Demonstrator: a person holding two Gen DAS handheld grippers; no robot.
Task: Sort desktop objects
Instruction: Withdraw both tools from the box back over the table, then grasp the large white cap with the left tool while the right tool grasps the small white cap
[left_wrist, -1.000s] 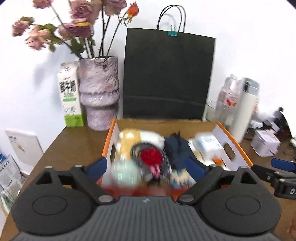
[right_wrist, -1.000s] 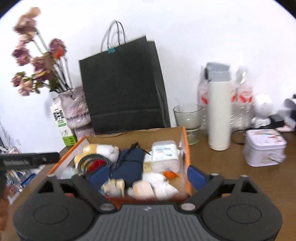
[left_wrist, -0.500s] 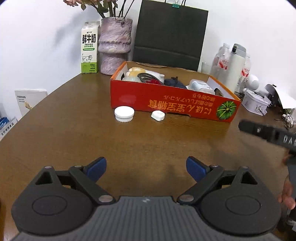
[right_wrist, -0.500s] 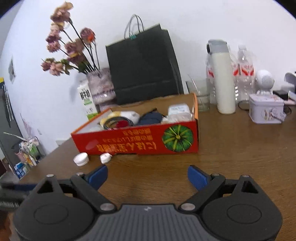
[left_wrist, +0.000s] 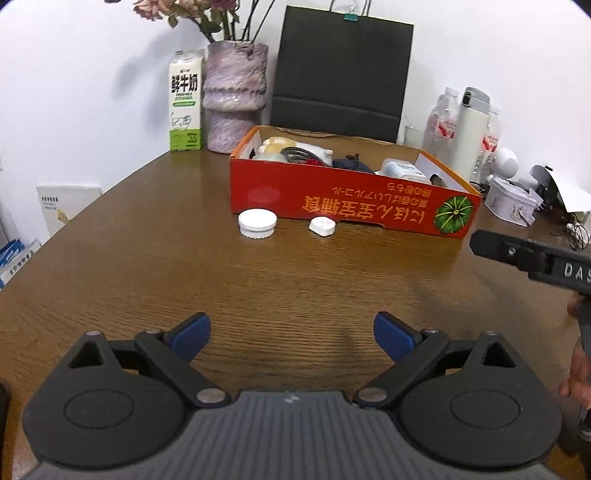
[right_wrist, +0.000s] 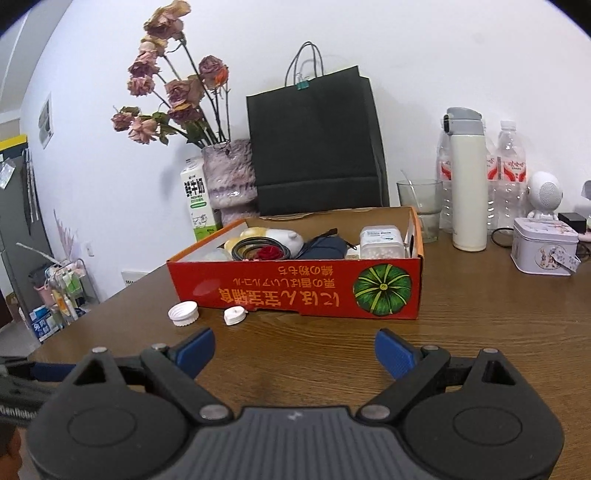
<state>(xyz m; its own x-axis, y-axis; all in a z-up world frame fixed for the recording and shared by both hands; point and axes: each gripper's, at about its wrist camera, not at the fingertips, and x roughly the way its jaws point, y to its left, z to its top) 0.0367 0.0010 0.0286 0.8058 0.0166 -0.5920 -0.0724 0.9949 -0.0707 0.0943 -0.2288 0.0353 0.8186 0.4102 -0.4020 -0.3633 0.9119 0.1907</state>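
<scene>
Sitting ahead of both claws, the box (left_wrist: 351, 201) runs its long side crosswise. Just before its near wall lie a cap (left_wrist: 257, 222) and smaller lid (left_wrist: 322, 225). Left claw (left_wrist: 291, 334) and right claw (right_wrist: 294, 350) gape, empty.

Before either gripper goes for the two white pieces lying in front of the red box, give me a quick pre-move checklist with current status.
1. Left gripper jaws open, holding nothing: ok.
2. Right gripper jaws open, holding nothing: ok.
3. White cap loose on the table, apart from the red box: ok.
4. Small white piece unobstructed: ok.
5. Free room left in the box: cannot tell.
</scene>
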